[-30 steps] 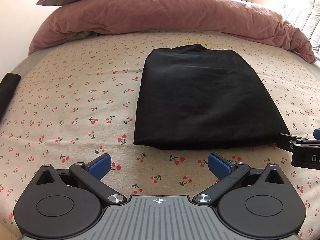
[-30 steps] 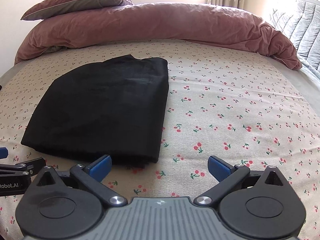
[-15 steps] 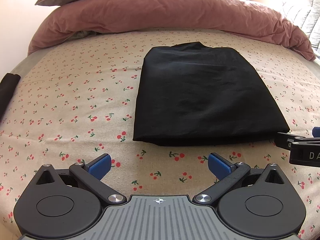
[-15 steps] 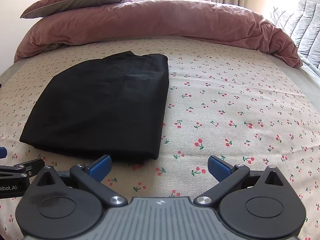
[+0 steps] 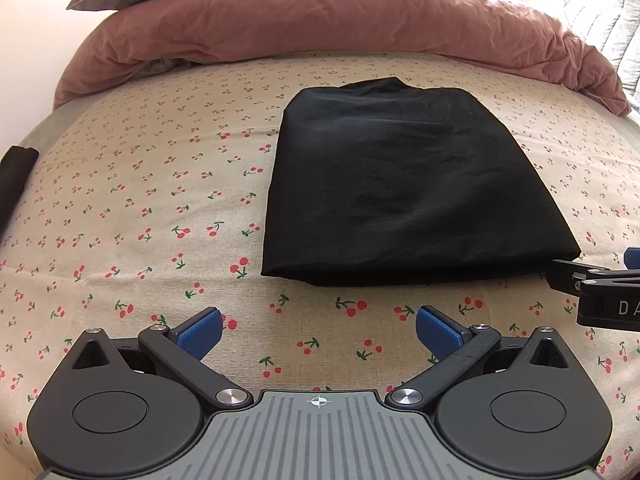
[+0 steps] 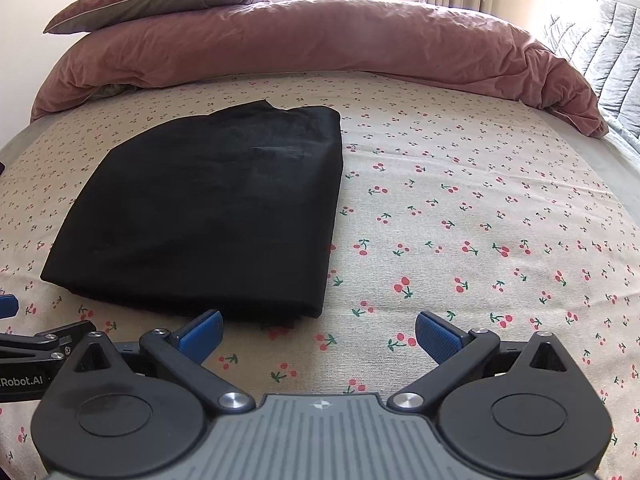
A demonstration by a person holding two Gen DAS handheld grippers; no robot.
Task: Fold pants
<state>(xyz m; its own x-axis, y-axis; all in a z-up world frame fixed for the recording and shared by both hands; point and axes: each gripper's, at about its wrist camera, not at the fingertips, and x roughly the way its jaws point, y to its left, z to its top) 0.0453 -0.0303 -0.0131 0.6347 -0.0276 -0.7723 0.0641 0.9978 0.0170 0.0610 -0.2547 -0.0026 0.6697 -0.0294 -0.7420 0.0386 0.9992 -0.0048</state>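
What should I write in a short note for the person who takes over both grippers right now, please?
Left gripper: open, empty, above the sheet just short of the pants' near edge.
Right gripper: open, empty, near the pants' near right corner.
Black pants: a folded rectangle lying flat on the cherry-print bed sheet, touched by neither gripper.
Done: the pants already look folded compactly.
Left: perhaps one more fold or tidying the uneven far edge; otherwise nothing seems to remain.
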